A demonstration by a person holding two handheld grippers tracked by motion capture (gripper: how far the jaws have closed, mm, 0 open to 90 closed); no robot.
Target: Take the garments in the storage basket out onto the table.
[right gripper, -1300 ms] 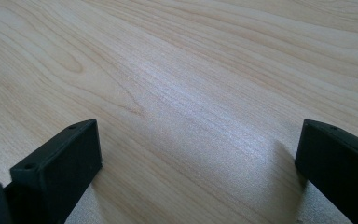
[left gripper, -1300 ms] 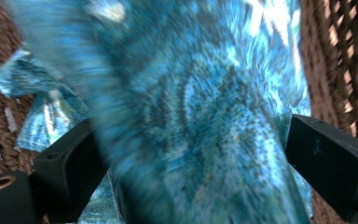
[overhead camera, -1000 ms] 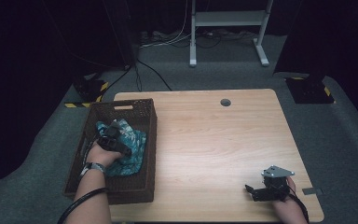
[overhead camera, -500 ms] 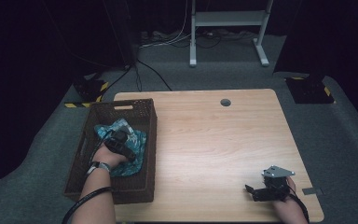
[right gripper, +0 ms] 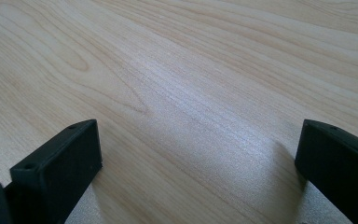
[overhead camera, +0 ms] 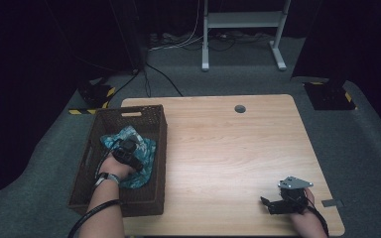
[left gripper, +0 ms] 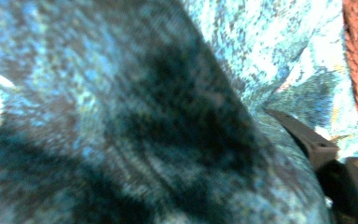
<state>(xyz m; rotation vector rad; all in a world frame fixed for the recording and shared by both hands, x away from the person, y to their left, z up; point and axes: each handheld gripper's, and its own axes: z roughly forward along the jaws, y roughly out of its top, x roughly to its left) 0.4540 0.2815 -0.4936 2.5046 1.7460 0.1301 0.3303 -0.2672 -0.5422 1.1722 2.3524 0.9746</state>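
The left gripper (overhead camera: 129,152) is down inside the wicker basket (overhead camera: 151,198) at the counter's (overhead camera: 228,148) left edge, buried in the teal cloth (overhead camera: 144,148). Its fingers have just been closing with a fold of cloth between them — whether they pinch it yet cannot be told. Likely the pick-up is starting. The right gripper (overhead camera: 273,204) rests near the front right corner, fingers spread — holding nothing.
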